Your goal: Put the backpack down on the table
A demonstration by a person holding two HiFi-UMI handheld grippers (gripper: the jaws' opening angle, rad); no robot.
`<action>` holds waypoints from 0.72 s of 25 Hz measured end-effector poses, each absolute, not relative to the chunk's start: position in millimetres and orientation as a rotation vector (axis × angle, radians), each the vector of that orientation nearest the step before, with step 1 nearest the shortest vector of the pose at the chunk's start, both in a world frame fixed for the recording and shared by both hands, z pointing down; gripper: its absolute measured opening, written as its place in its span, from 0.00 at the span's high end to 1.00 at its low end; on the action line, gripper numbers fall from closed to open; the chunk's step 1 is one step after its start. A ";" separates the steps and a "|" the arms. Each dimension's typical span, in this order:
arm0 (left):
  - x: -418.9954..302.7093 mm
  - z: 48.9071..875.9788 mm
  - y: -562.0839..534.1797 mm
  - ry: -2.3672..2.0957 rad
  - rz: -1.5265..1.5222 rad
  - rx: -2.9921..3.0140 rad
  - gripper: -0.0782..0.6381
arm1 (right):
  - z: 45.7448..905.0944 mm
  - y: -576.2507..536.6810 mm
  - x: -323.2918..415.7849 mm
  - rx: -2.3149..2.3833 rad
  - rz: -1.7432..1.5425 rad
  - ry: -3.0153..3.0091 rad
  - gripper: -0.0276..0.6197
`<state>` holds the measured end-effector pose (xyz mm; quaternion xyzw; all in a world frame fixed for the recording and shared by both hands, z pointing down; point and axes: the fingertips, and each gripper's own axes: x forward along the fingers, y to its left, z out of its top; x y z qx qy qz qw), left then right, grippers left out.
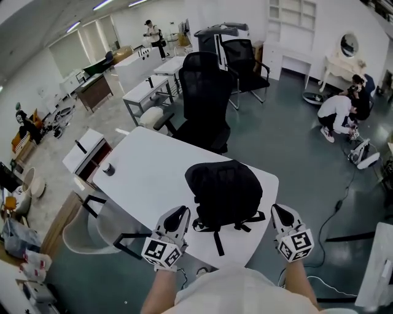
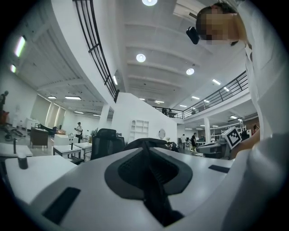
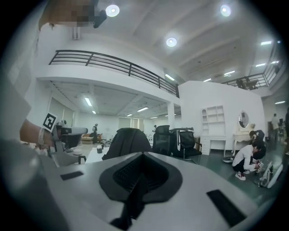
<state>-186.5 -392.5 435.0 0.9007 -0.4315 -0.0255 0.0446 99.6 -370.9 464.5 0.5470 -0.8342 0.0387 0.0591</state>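
On the desk (image 1: 147,175): black backpack (image 1: 224,190) sits near the front edge; its straps (image 1: 216,236) trail toward that edge
Left gripper (image 1: 178,214): held out level on a bare forearm (image 1: 161,288), just left of the backpack and apart from it; jaws clenched together with nothing between them
Right gripper (image 1: 279,213): held level likewise, just right of the backpack, off the desk's near corner; jaws clenched, empty
Markings: black-and-white square patterns on each gripper's cube (image 1: 161,252); too coarse to read as writing

a dark glossy floor (image 1: 295,147), black office chair (image 1: 206,104), white shelves (image 1: 293,13) and railed balcony (image 3: 113,63).
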 end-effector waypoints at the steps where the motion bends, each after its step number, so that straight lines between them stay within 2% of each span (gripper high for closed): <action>1: -190.7 435.0 -393.9 -1.336 -0.076 2.745 0.82 | 464.0 -370.5 101.9 1.667 0.115 -2.516 0.93; 18: -206.5 441.9 -399.5 -1.394 -0.040 2.704 0.82 | 465.7 -374.0 100.4 1.668 0.121 -2.500 0.93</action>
